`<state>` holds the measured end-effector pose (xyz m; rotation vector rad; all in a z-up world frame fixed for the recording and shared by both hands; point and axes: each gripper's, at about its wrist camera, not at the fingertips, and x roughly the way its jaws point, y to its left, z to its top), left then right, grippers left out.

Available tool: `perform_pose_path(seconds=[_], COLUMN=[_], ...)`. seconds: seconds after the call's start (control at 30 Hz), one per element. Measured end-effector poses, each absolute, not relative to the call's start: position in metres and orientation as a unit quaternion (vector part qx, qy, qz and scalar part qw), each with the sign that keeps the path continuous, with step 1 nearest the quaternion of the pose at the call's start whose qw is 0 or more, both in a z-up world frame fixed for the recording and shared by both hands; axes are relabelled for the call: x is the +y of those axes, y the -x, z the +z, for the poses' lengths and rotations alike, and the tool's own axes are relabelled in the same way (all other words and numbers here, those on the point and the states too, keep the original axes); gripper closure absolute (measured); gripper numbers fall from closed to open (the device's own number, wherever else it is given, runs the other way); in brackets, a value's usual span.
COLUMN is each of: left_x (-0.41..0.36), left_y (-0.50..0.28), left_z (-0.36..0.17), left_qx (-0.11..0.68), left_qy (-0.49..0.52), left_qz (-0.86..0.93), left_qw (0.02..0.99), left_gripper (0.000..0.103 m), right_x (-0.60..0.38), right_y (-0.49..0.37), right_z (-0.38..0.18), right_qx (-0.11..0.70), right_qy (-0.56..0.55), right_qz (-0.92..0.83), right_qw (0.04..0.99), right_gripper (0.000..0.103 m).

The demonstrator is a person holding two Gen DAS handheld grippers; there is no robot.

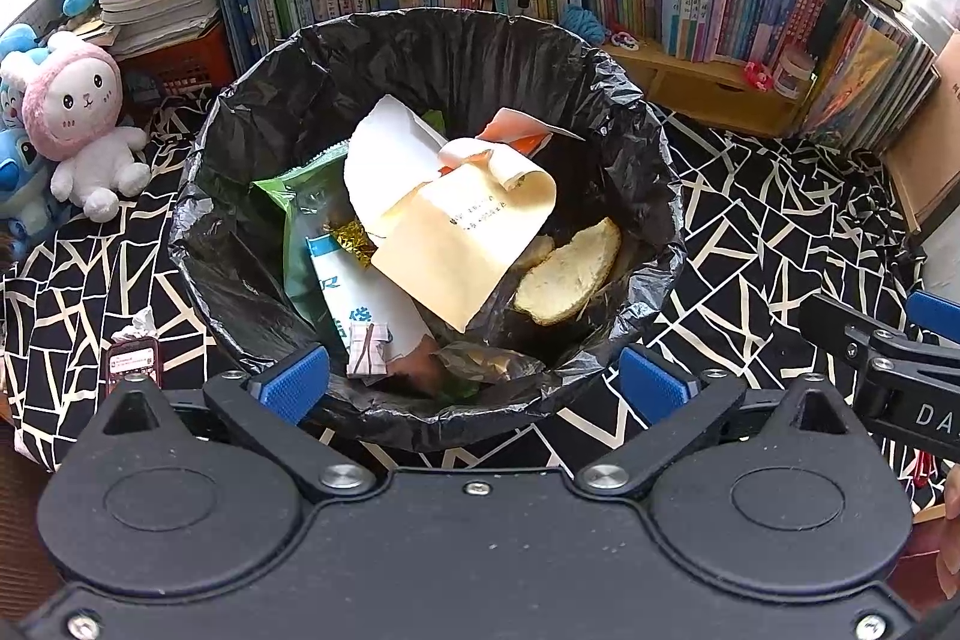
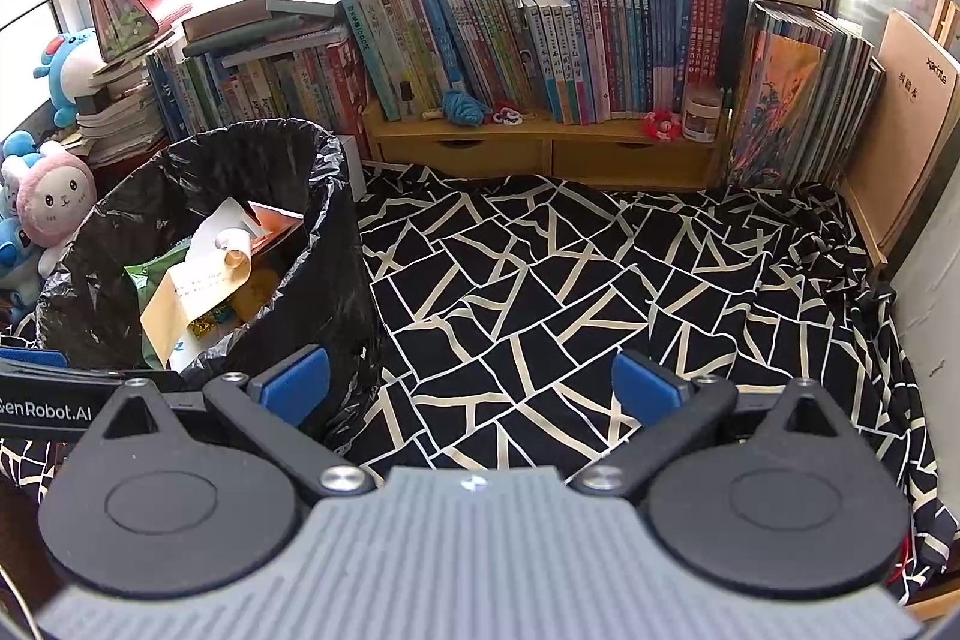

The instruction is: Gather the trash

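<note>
Trash already sits heaped in the black-lined bin on the patterned cloth, and with both my jaws spread and holding nothing (left gripper right over the rim, right gripper beside it) I could snag the loose liner or tip the bin.

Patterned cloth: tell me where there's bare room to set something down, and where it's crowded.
The widest bare stretch of the patterned cloth lies between the trash bin, the wooden shelf of books and the leaning books on the far right. It is crowded left of the bin, with plush toys and a small red packet near the open left claw.
</note>
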<state>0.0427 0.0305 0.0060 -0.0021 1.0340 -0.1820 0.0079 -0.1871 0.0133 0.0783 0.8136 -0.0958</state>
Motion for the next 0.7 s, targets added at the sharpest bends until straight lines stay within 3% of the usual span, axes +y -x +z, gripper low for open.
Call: perform_pose_path(seconds=[0.7], left_x=[0.0308], left_y=[-0.0357], left_z=[0.0063], left_qx=[0.489], left_qy=[-0.006], left_qz=[-0.089], left_qw=[0.868], left_gripper=[0.0], right_x=[-0.1869], right_y=[-0.002], right_z=[0.0103], right_qx=[0.404], right_qy=[-0.037], right_qz=[-0.046], right_qw=[0.913], right_gripper=[0.0])
